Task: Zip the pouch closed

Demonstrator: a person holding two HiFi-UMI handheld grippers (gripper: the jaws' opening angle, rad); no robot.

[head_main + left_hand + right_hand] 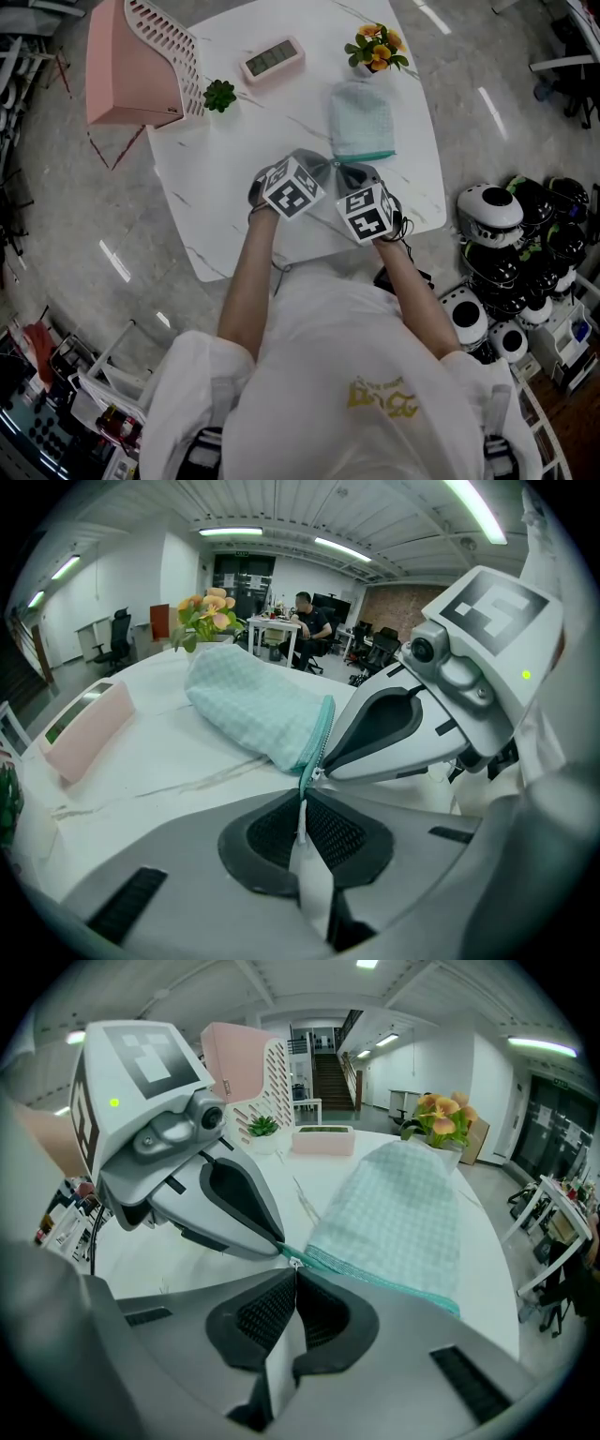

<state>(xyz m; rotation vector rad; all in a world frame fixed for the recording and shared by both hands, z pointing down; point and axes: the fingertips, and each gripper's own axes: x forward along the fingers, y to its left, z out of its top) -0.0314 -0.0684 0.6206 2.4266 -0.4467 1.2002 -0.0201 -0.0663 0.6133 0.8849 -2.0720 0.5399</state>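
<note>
Left gripper view: your left gripper [302,806] has its ribbed black pads pinched shut on a thin white tab at the pouch's [251,708] zip end. Your right gripper [294,1274] is clamped on the teal zip edge beside it. The soft, mint-checked pouch lies mid-frame on the white marbled table [234,159].

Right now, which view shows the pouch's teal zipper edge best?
The right gripper view: the zipper edge runs along the near side of the pouch, close and sharp. The left gripper view sees it end-on, foreshortened. The head view shows only a thin, distant teal strip.
</note>
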